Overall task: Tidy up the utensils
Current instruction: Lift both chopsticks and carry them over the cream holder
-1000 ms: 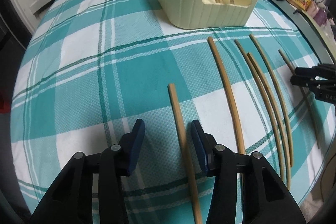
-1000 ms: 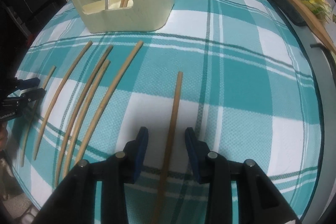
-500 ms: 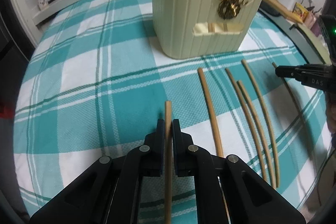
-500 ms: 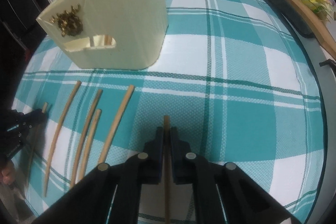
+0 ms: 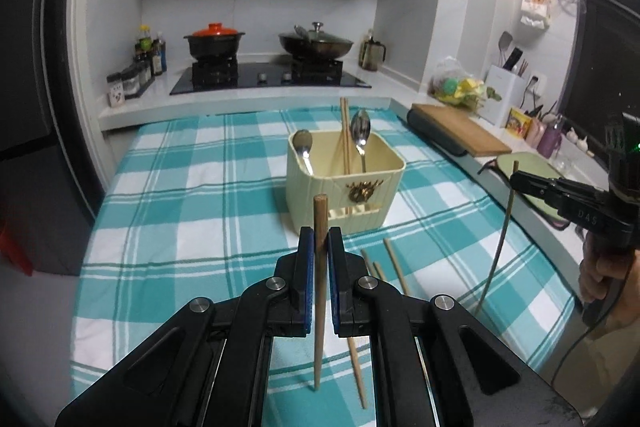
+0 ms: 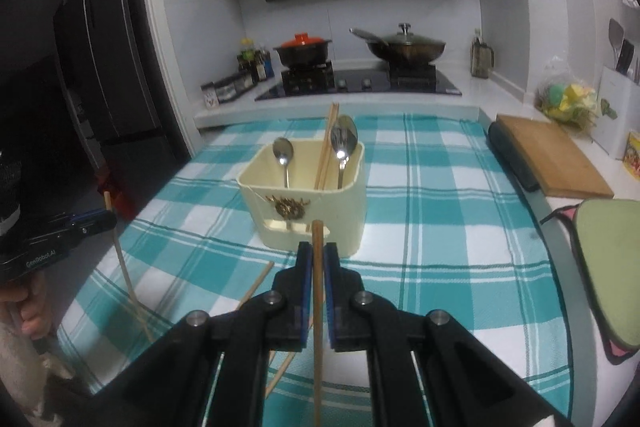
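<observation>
A: Bamboo-coloured chopsticks: how are they handling?

B: Probably light, stiff and smooth; each is being pinched near its upper end, so the long lower part could swing.

A: Finger state?

B: The left gripper (image 5: 319, 247) is pinching the left chopstick (image 5: 319, 307); the right gripper (image 6: 315, 259) is pinching the right chopstick (image 6: 318, 327).

A: Pose?

B: Both are hanging level, in front of the cream holder (image 5: 320, 195), sticks near vertical. More loose chopsticks (image 5: 394, 267) are lying just before it.

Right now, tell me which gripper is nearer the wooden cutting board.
Right. The right gripper, clamping a chopstick, is left of the cutting board; the left gripper, clamping another chopstick, is farther left.
</observation>
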Tool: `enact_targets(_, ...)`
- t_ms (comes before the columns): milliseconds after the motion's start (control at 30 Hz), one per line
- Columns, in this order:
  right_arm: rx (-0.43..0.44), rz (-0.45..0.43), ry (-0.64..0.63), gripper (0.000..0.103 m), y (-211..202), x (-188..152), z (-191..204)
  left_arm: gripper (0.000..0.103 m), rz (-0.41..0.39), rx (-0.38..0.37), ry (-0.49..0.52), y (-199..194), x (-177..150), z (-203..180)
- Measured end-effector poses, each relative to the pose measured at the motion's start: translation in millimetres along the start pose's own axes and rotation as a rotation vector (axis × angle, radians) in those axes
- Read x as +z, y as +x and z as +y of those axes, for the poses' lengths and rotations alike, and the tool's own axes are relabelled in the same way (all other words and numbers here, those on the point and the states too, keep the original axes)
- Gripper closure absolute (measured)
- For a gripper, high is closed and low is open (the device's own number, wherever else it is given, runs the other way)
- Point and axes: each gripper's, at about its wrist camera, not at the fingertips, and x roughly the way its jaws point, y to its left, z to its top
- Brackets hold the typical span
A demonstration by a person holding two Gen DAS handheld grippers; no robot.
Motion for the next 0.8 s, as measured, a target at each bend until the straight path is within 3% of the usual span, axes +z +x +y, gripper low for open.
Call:
enact_targets(300, -0.045, -0.198, -0.084, 0.097, -54.0, 8.9, 34.8, 0.098, -0.079, -0.028, -0.019, -29.1, 8.5, -8.9)
enact_targets(633, -0.009, -0.191, -0.045, 0.097, -49.7, 14.5, 29.6, 0.098, -0.057, -0.041, -0.045, -23.5, 9.5, -2.8)
enact_targets(800, 0.002, -0.178, -0.033, 0.097, -40.0, 27.8, 23.6, 0.098, -0.064, -0.05, -0.056, -22.1, 32.9, 5.7)
